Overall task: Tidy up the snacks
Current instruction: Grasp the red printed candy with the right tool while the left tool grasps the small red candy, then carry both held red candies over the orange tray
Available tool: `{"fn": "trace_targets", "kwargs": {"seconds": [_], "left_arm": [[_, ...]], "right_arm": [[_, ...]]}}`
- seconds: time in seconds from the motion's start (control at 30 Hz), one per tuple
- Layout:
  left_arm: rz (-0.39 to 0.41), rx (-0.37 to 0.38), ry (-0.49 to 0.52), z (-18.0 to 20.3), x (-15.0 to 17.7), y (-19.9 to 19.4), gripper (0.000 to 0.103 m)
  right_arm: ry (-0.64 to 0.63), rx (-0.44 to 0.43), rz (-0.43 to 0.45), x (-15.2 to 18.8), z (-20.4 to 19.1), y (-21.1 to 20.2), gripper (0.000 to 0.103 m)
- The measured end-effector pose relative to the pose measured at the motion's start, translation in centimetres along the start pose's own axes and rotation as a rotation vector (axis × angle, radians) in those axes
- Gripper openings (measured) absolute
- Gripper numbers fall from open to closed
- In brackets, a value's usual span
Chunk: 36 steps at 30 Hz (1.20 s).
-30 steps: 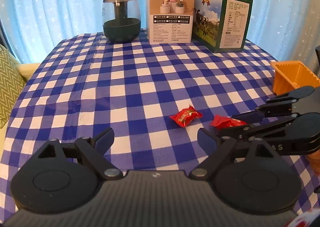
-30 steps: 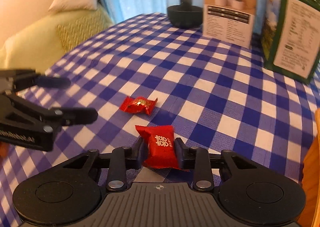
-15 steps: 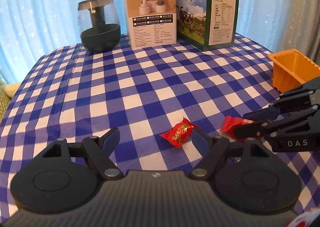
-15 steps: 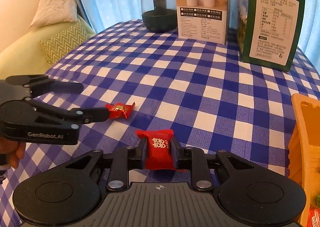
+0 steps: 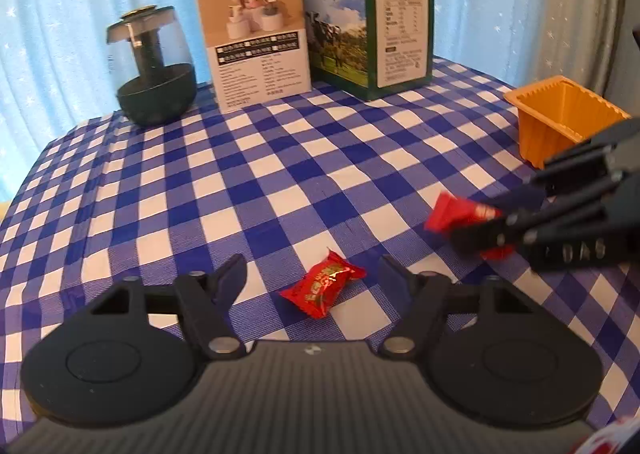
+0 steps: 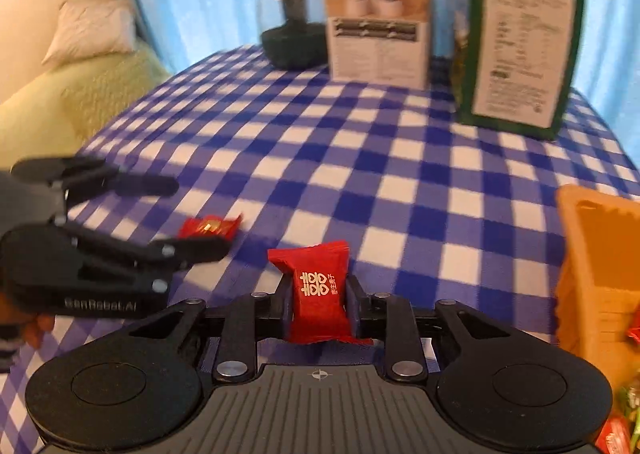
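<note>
My right gripper point(image 6: 318, 294) is shut on a red snack packet point(image 6: 318, 290) with white characters and holds it above the checked cloth; it also shows in the left wrist view point(image 5: 456, 213). My left gripper point(image 5: 312, 278) is open, low over the table, with a small red wrapped candy point(image 5: 324, 286) lying between its fingertips; the candy also shows in the right wrist view point(image 6: 210, 225). An orange basket point(image 5: 560, 121) stands at the right, next to the right gripper point(image 5: 500, 221).
A dark glass humidifier point(image 5: 154, 69), a beige box point(image 5: 256, 41) and a green milk carton box point(image 5: 372, 17) stand along the table's far edge before blue curtains. More snacks point(image 6: 624, 414) lie by the basket point(image 6: 592, 266). A green sofa point(image 6: 60, 101) is at left.
The left gripper moved forward so the red candy now lies between its open fingers. The right gripper lifted its red packet and swung right toward the orange basket.
</note>
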<state>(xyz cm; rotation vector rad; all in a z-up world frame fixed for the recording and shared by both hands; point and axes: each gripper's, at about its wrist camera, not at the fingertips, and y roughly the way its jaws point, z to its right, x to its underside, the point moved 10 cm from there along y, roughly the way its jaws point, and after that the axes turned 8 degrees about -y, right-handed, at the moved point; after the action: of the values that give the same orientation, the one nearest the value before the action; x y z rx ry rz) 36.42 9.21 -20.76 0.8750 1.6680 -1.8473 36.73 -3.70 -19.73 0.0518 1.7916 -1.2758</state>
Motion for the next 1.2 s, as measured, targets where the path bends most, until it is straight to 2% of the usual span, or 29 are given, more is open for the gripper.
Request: {"fn": "trace_targets", "kwargs": {"seconds": [0.13, 0.4, 0.5, 0.93, 1.2], "left_arm": [[-0.011, 0.015, -0.001, 0.2, 0.1, 0.5, 0.048], [-0.047, 0.033, -0.002, 0.3, 0.8, 1.2, 0.039], [-0.043, 0.020, -0.019, 0.2, 0.7, 1.2, 0.026], [-0.076, -0.012, -0.173, 0.4, 1.5, -0.7, 0.024], [-0.084, -0.003, -0.186, 3.2, 2.7, -3.1, 0.024]], "right_arm": [[0.038, 0.009, 0.004, -0.1, 0.7, -0.2, 0.027], [0.040, 0.016, 0.007, -0.1, 0.9, -0.3, 0.027], [0.044, 0.018, 0.012, -0.2, 0.9, -0.4, 0.027], [0.060, 0.017, 0.045, -0.4, 0.4, -2.3, 0.027], [0.078, 0.077, 0.078, 1.3, -1.3, -6.5, 0.027]]}}
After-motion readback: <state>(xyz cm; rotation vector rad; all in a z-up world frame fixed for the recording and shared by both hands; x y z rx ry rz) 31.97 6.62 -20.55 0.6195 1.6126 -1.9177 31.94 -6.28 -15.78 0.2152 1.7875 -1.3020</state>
